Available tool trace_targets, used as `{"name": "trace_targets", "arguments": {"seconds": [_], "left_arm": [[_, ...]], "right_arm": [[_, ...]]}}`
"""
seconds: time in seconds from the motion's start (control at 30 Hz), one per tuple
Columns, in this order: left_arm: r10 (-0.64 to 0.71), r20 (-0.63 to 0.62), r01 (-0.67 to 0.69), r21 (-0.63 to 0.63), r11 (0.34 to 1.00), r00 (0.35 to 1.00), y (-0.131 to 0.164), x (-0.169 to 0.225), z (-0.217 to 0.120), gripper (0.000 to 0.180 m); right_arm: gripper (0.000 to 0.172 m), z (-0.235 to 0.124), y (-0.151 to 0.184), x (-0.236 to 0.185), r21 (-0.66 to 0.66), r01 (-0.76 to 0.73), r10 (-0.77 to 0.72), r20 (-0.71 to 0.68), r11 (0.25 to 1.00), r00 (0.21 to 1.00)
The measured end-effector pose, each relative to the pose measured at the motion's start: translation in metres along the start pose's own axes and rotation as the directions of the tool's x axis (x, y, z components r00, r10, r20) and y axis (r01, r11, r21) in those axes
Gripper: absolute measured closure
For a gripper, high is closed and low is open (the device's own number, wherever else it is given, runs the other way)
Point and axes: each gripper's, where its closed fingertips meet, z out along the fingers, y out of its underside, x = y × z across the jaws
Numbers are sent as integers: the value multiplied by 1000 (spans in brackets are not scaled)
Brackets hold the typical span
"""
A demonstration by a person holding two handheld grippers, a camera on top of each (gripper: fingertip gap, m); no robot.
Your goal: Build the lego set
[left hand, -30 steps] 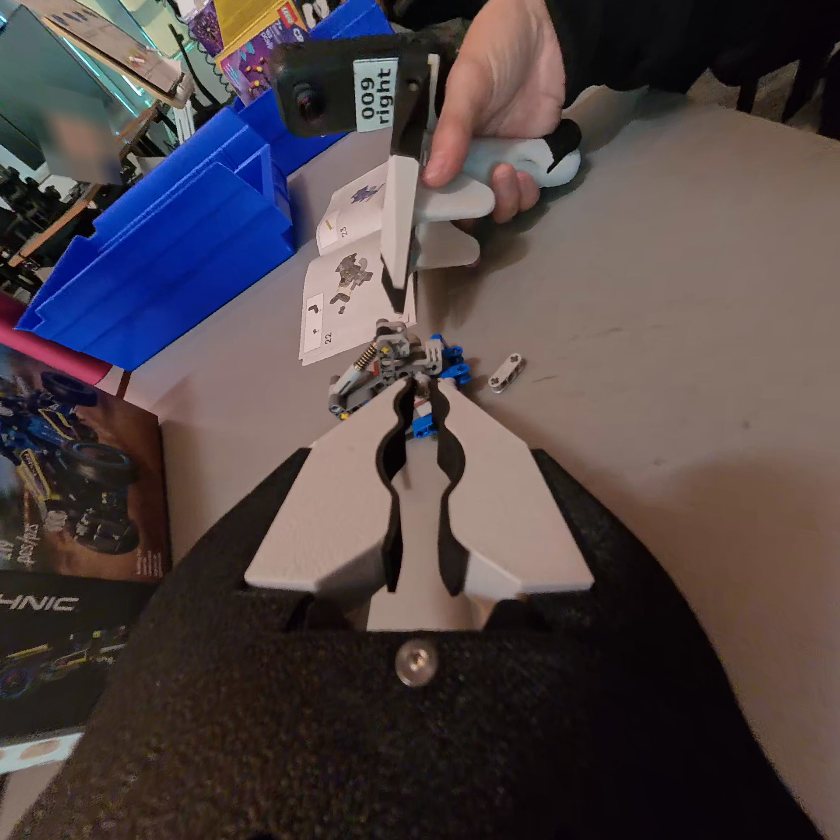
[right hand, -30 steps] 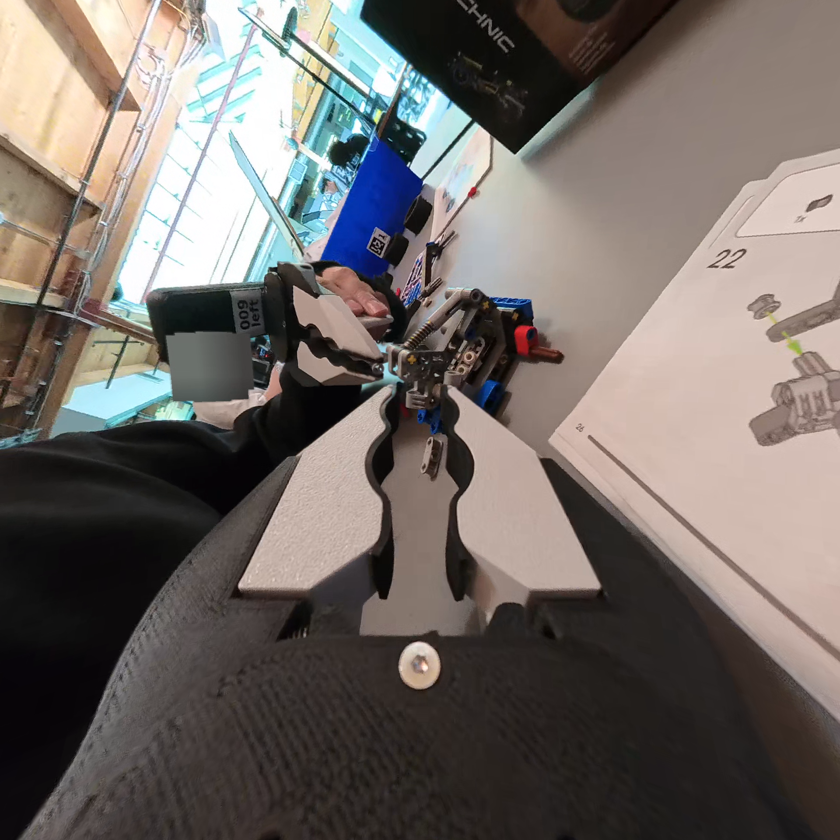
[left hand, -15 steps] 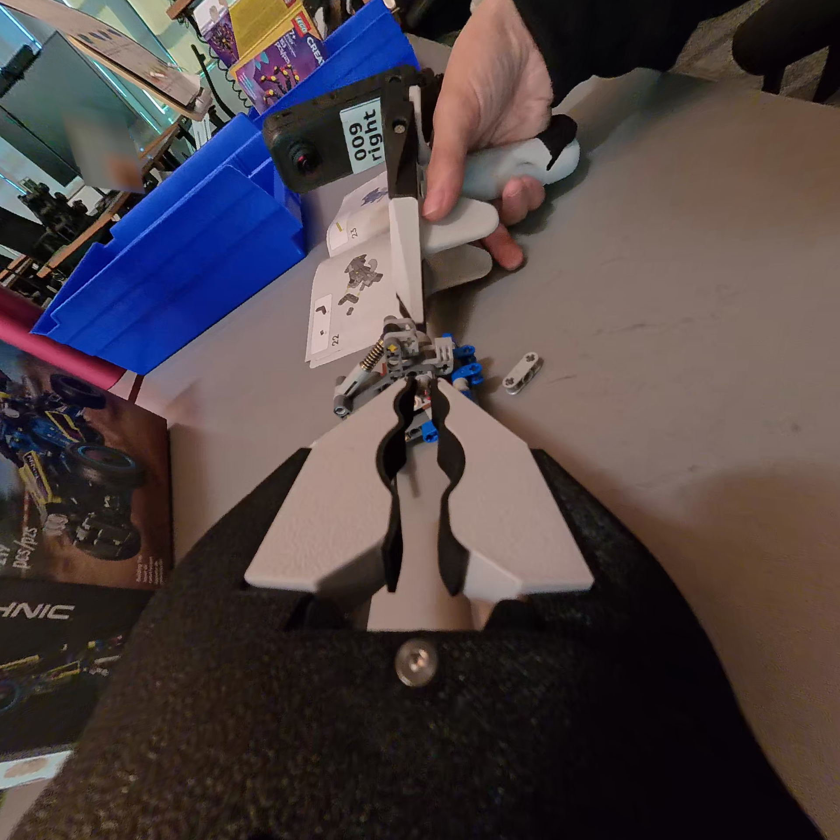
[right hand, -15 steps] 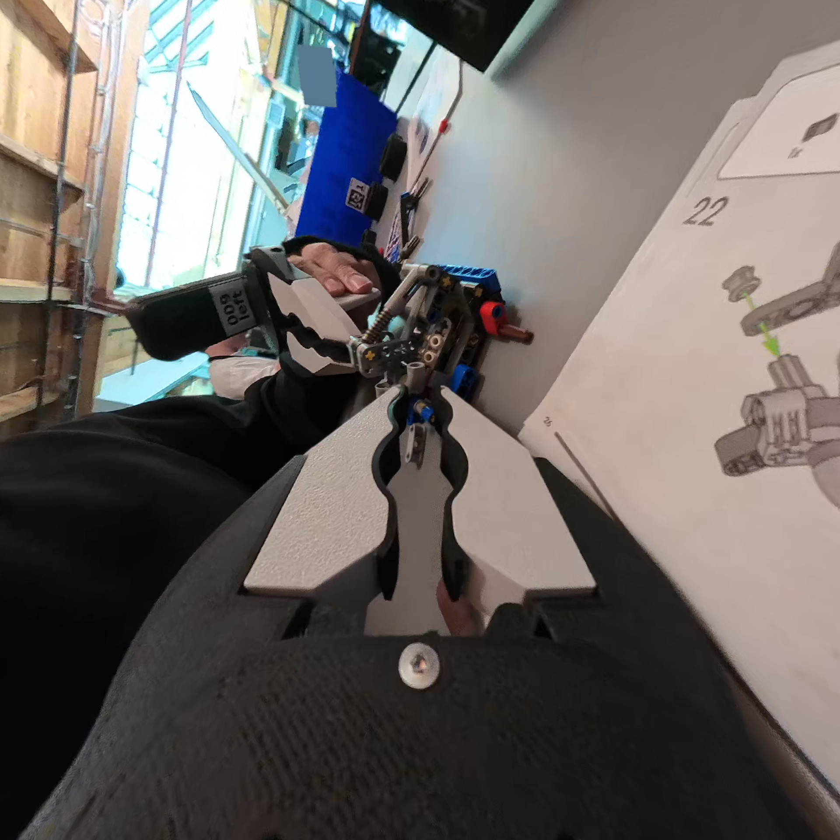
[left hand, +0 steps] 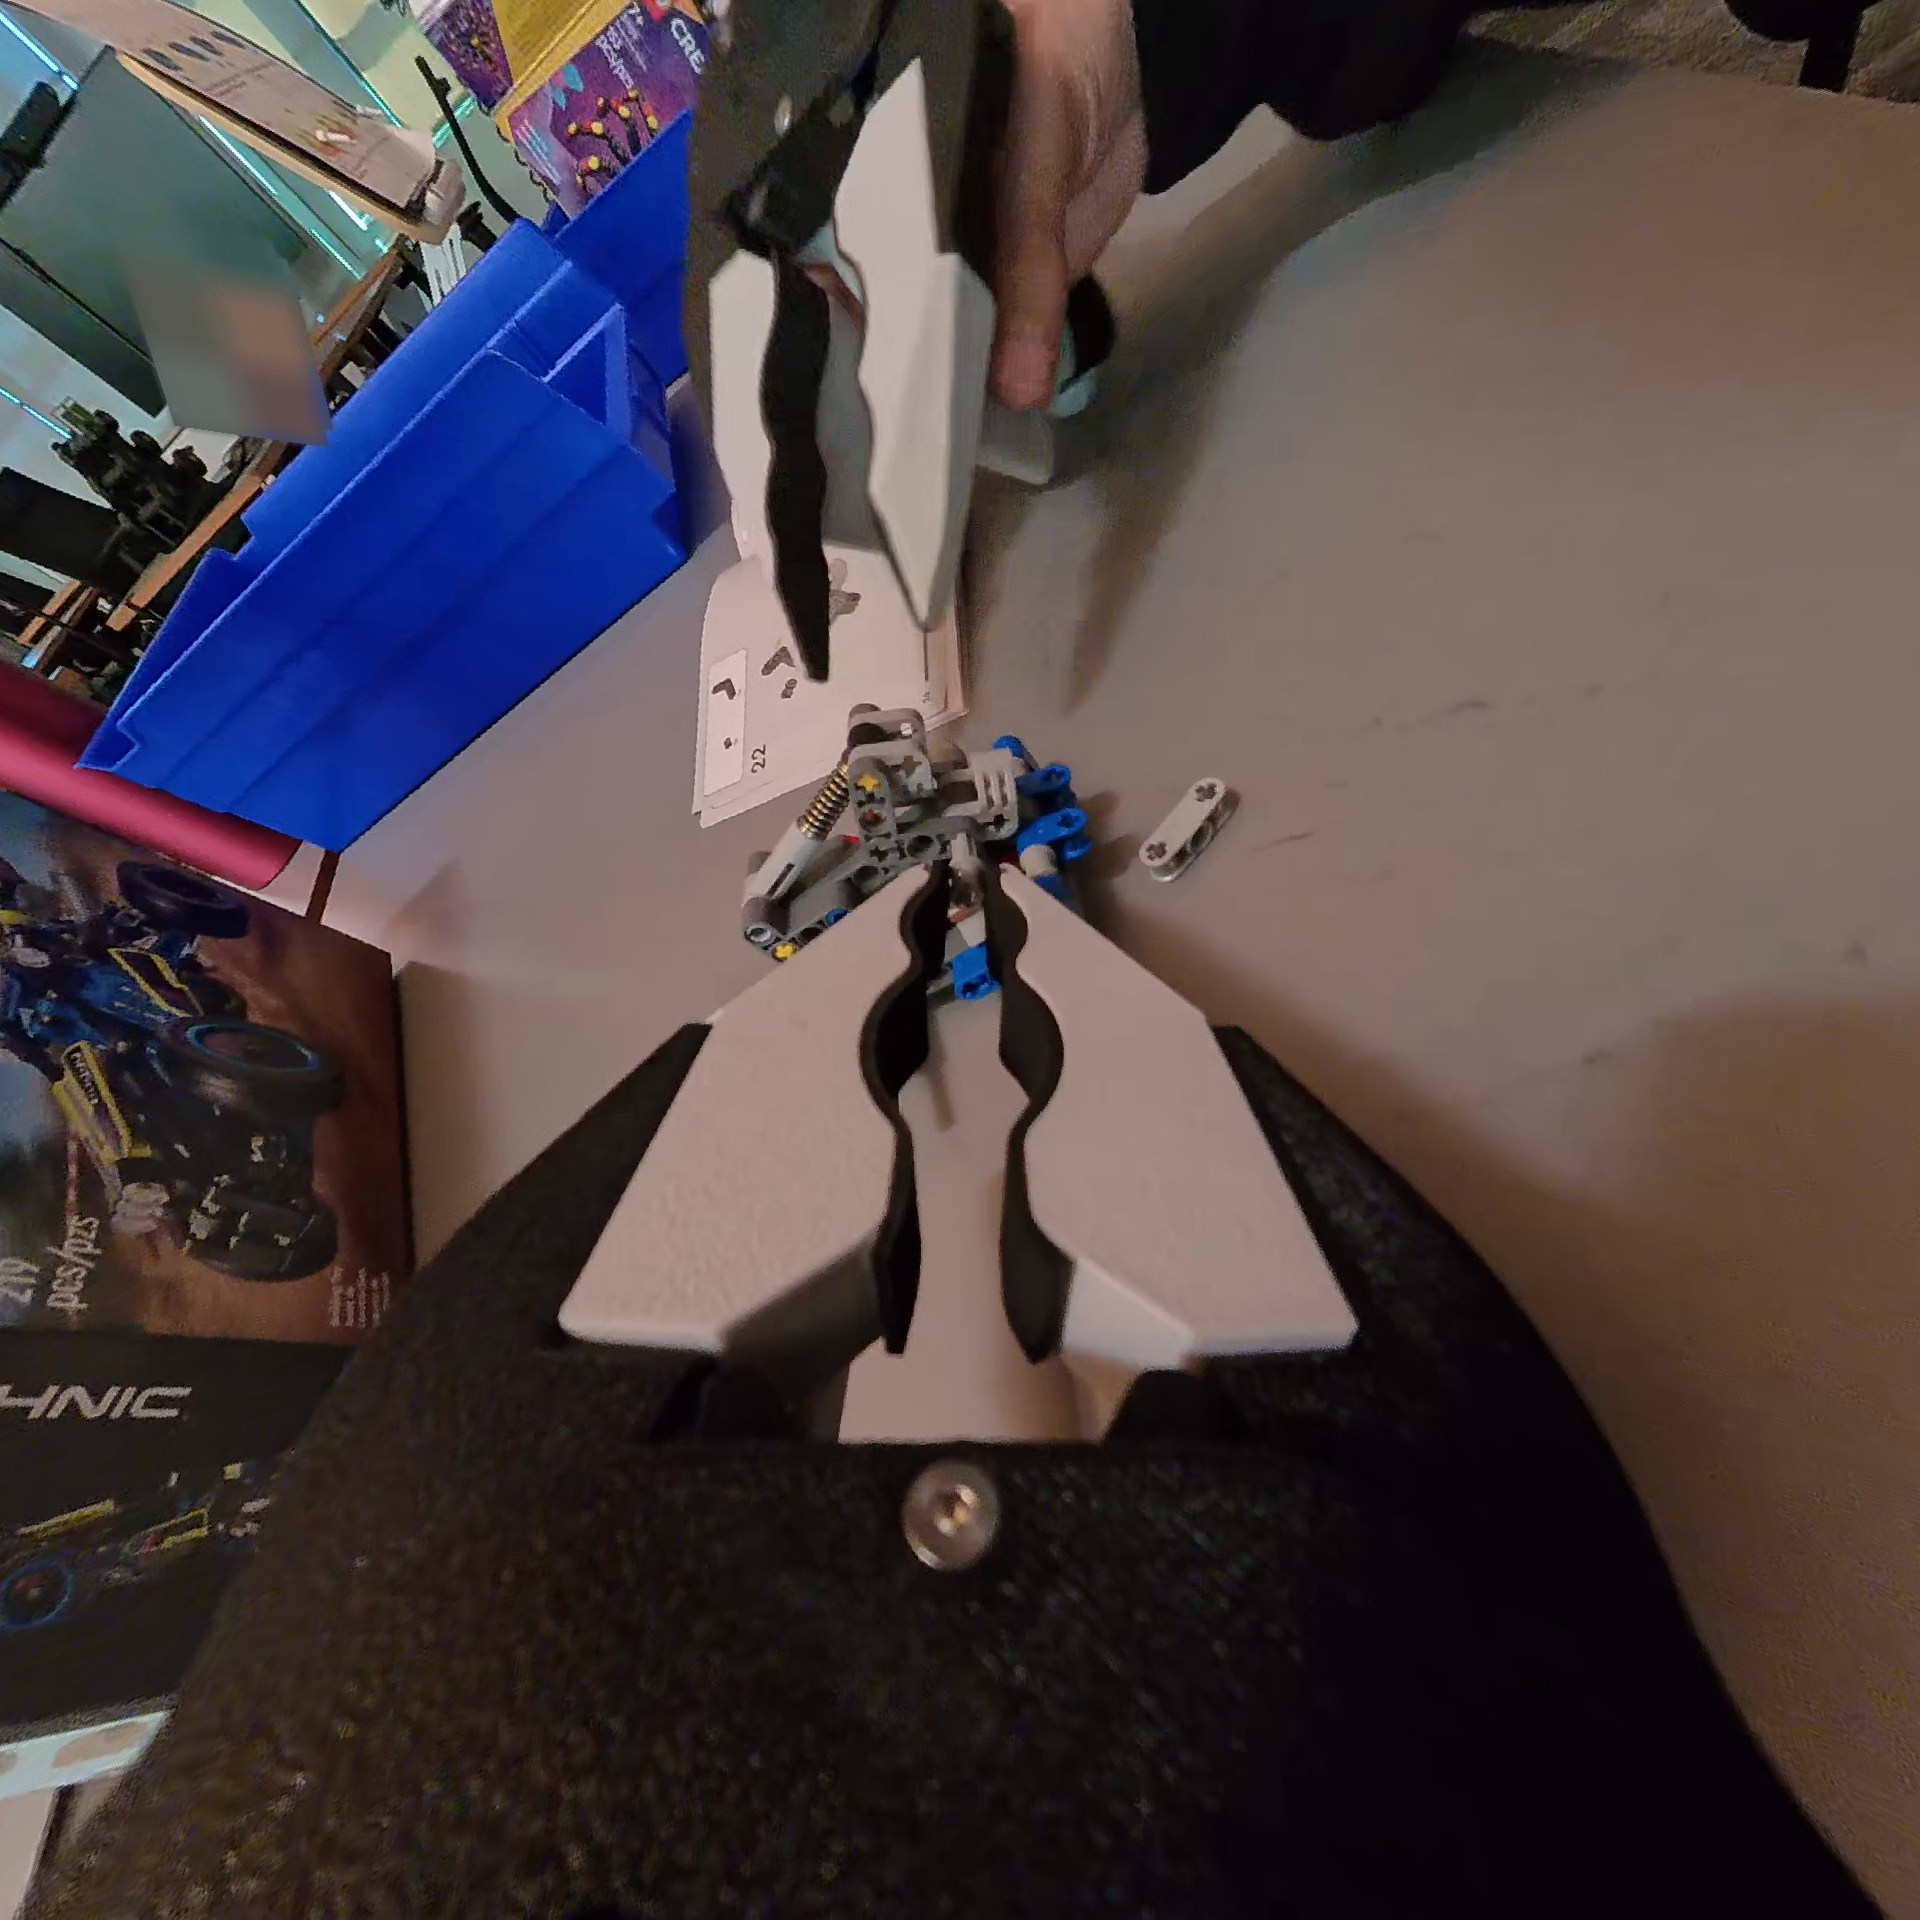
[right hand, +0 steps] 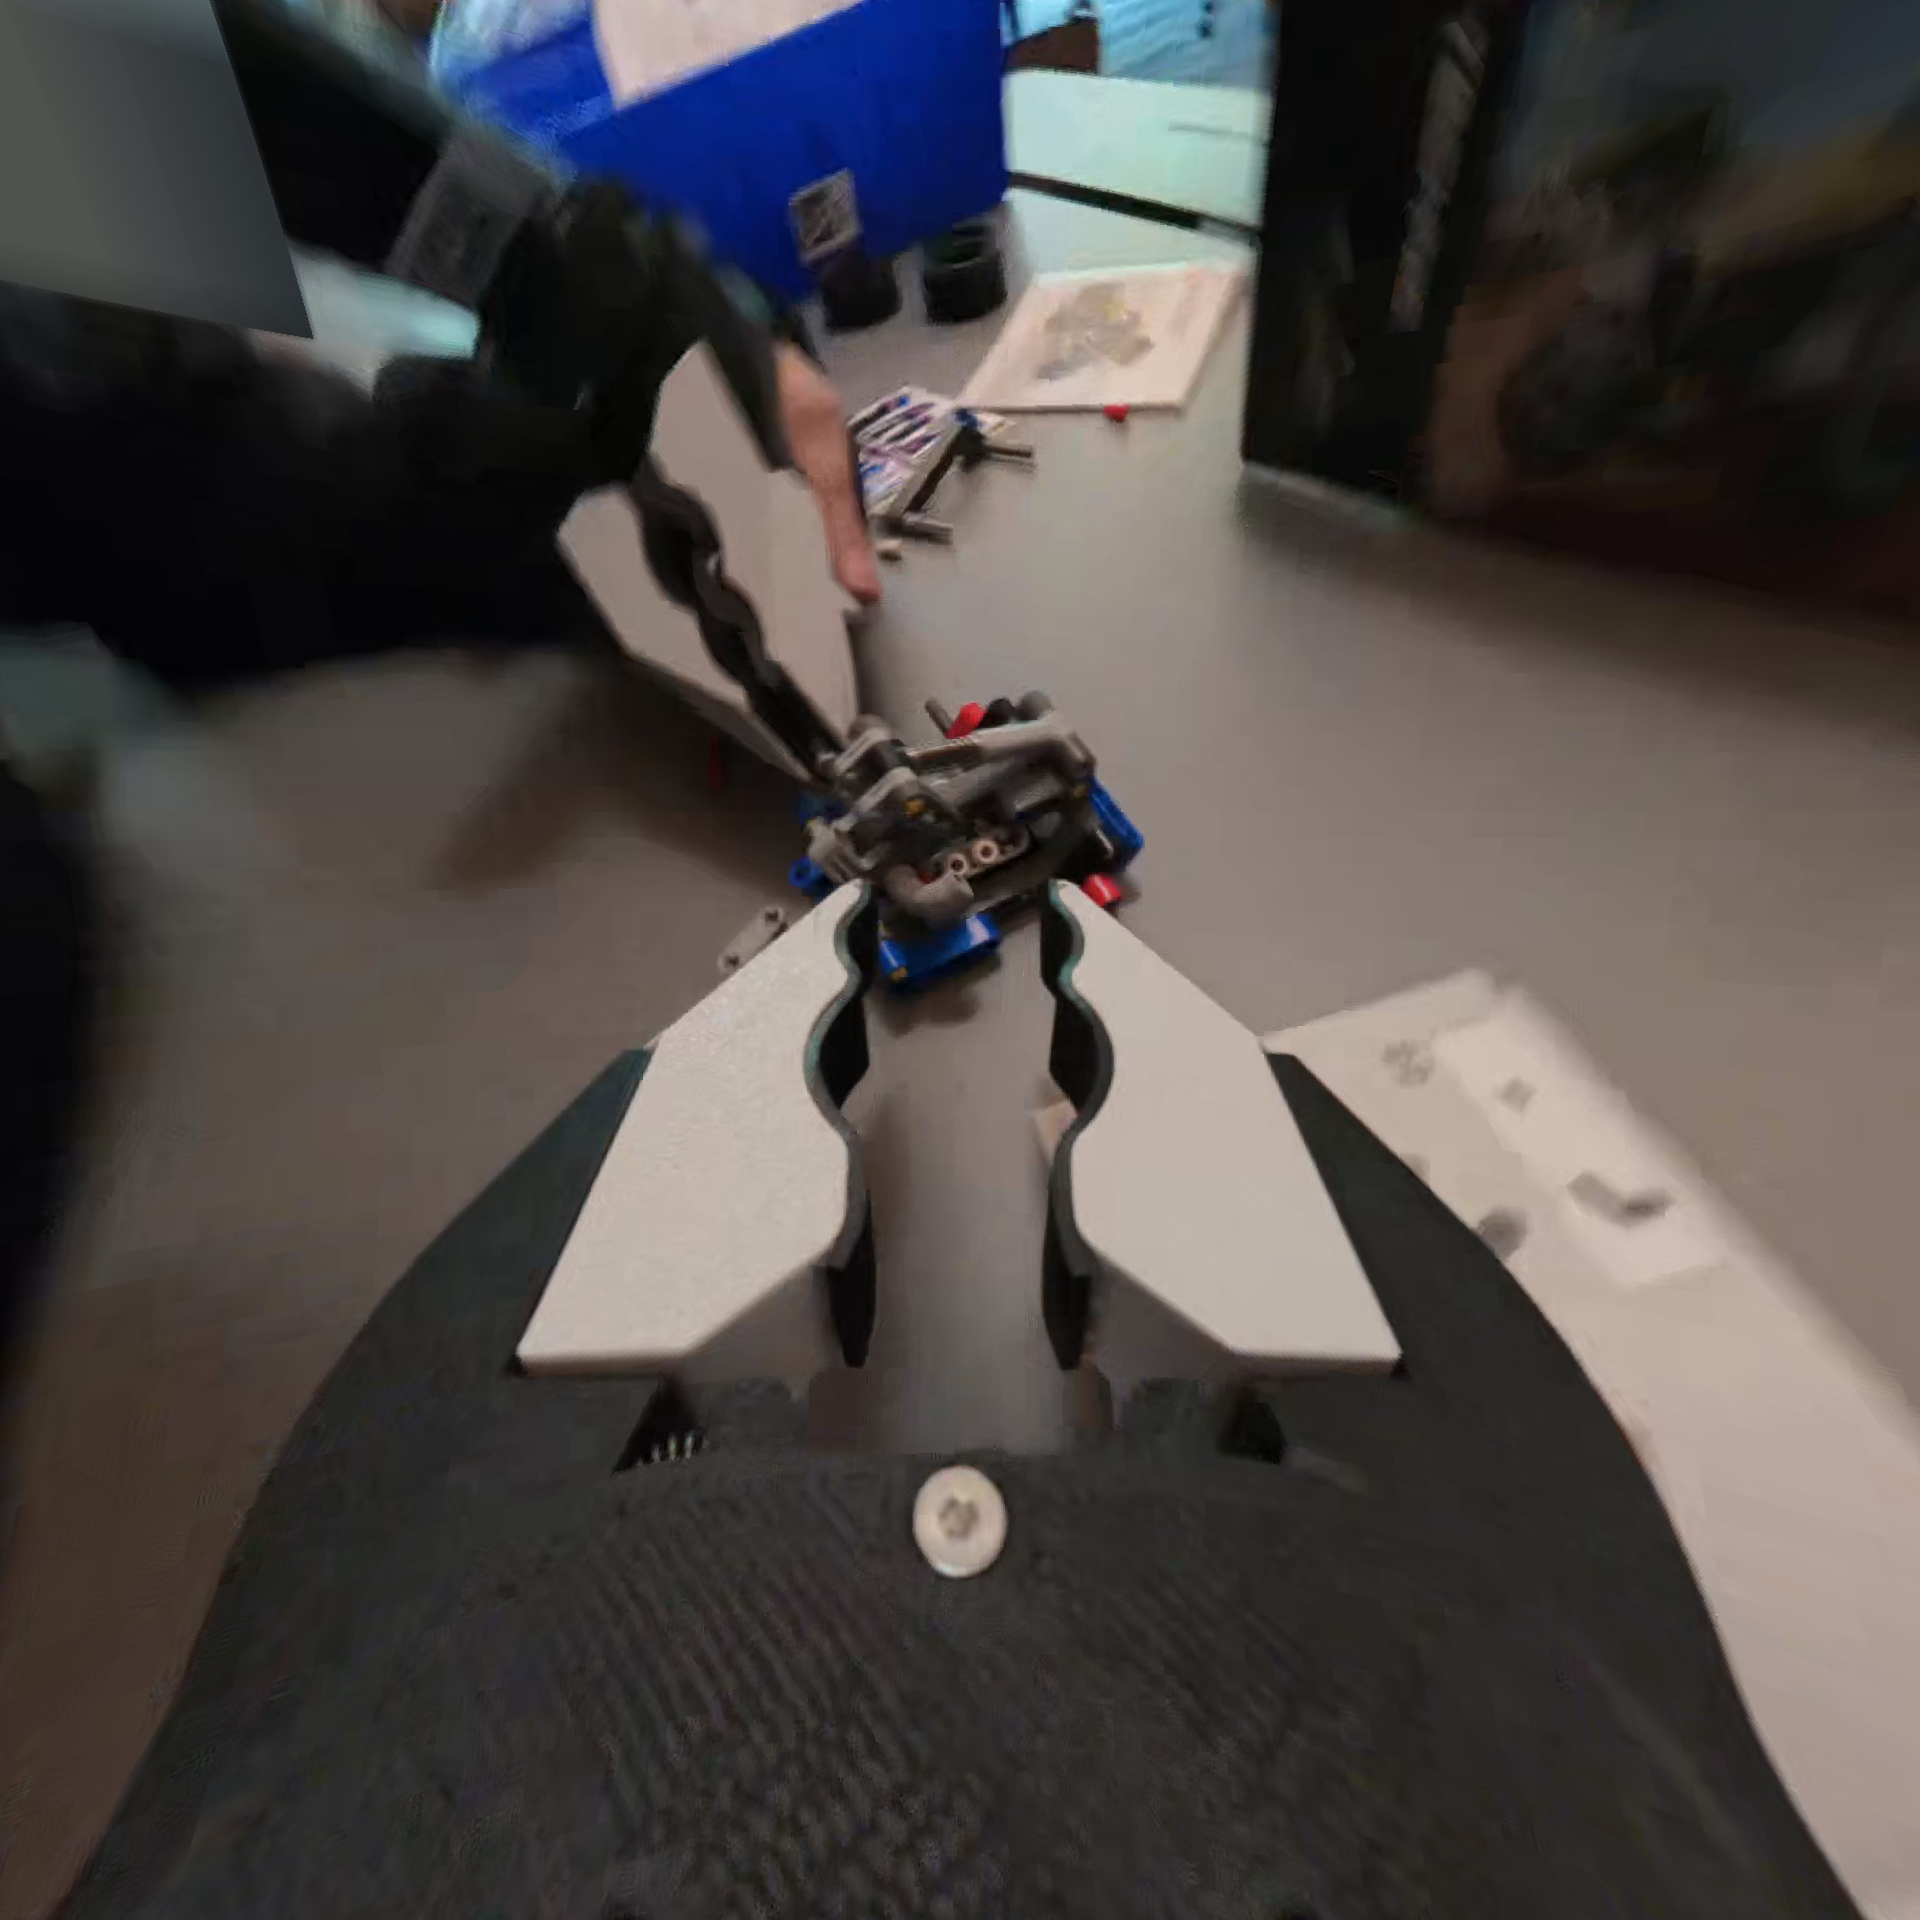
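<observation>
Since a second ago the right tool (right hand: 951, 904) has swung upright from lying on its side, drawn back from the brick model (left hand: 894, 821), and spread its jaws. They now stand fairly wide with nothing between them, and the model's blue and grey end sits just ahead of the fingertips without touching them. The small grey piece that sat between these fingers half a second ago is gone from them. Motion blur keeps me from telling where it ended up. Seen from the left wrist, this tool hangs above the open instruction booklet (left hand: 748, 727), clear of the model.

The left tool (left hand: 966, 883) has not shifted. Its jaws are nearly closed, pinching a thin pale part at the near side of the model, which rests on the grey worktop (left hand: 1455, 727) just in front of the booklet. A loose grey beam (left hand: 1187, 829) lies near the model, apart from both tools, where it lay before. Blue bins (left hand: 416, 582) and a printed box (left hand: 156, 1091) stand well off to the side.
</observation>
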Motion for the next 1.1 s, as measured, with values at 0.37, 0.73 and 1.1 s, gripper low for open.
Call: {"name": "trace_targets", "arguments": {"seconds": [0.37,0.73,1.1], "left_arm": [[17,6,-17,-17,1000,1000,2,1,2,177],[8,18,-7,-31,999,1000,5,-3,4,177],[-3,-54,3,-7,1000,999,4,3,-1,178]], "right_arm": [[143,22,13,-6,-149,737,-746,-13,659,665],[158,28,20,-6,-152,750,-759,4,643,651],[146,22,-11,19,-148,923,-857,343,356,386]]}}
